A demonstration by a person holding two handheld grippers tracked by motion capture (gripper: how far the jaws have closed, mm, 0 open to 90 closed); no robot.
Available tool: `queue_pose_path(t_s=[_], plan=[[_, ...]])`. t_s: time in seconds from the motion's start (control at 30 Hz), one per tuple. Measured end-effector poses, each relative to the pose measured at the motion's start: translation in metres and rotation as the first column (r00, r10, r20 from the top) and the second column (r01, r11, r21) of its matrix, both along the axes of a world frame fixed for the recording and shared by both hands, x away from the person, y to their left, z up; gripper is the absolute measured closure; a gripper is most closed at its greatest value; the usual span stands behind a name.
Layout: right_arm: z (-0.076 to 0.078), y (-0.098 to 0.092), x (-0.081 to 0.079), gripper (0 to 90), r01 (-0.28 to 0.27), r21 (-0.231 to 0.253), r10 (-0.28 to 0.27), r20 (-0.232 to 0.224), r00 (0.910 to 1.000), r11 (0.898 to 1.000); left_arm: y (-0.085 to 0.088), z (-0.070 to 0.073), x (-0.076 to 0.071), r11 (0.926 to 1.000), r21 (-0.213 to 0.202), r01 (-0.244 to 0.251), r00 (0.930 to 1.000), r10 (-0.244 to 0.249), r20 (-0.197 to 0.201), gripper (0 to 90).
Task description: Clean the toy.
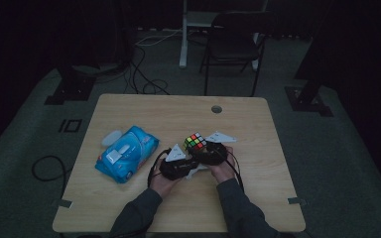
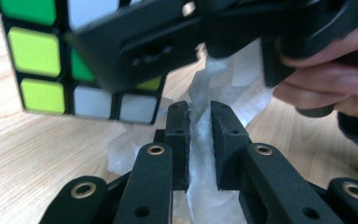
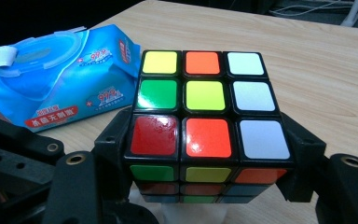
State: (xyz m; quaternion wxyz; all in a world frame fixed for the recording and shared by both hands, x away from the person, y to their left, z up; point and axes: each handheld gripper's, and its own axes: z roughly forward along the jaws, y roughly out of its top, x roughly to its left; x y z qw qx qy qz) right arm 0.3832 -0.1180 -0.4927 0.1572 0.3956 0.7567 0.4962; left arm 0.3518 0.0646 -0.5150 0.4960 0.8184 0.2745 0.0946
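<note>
The puzzle cube [image 3: 204, 126] sits clamped between the two jaws of the right gripper [image 3: 205, 186], one jaw pressed against each side of its lower layers; its top face shows yellow, orange, white, green and red squares. In the high view the cube [image 1: 195, 142] is held just above the table [image 1: 129, 106], a little toward the right of the middle and nearer the person's edge than the far edge.

The table is pale wood with a round cable hole [image 1: 217, 109] near its far edge. A blue pack of wet wipes [image 1: 127, 152] lies toward the left edge, well apart from the cube, its white flap lid facing up.

The person's two hands meet at the near middle of the table, the left gripper [image 1: 176, 166] just beside the right one [image 1: 213, 151].

The left gripper [image 2: 199, 140] has its jaws drawn close on a crumpled white wipe [image 2: 233, 88], pinching a fold of it between the pads. That wipe lies under the cube, whose green, white and yellow-green squares [image 2: 32, 51] hang just above it.
</note>
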Motion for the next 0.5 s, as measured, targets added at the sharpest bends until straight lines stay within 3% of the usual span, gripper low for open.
queue_pose_path(t_s=[0.3,0.5], plan=[[-0.0012,0.0041,0.0013,34.2,-0.007,-0.003,0.007,-0.007,0.9999,1.0,-0.0074,0.002,-0.0019,0.9992,0.016,0.036,0.9992,-0.036,0.019,79.9],[-0.0022,0.0039,0.0014,34.2,-0.008,-0.009,0.007,-0.014,0.9999,1.0,-0.0068,0.0024,-0.0008,0.9993,0.031,0.019,0.9994,-0.02,0.03,80.0]])
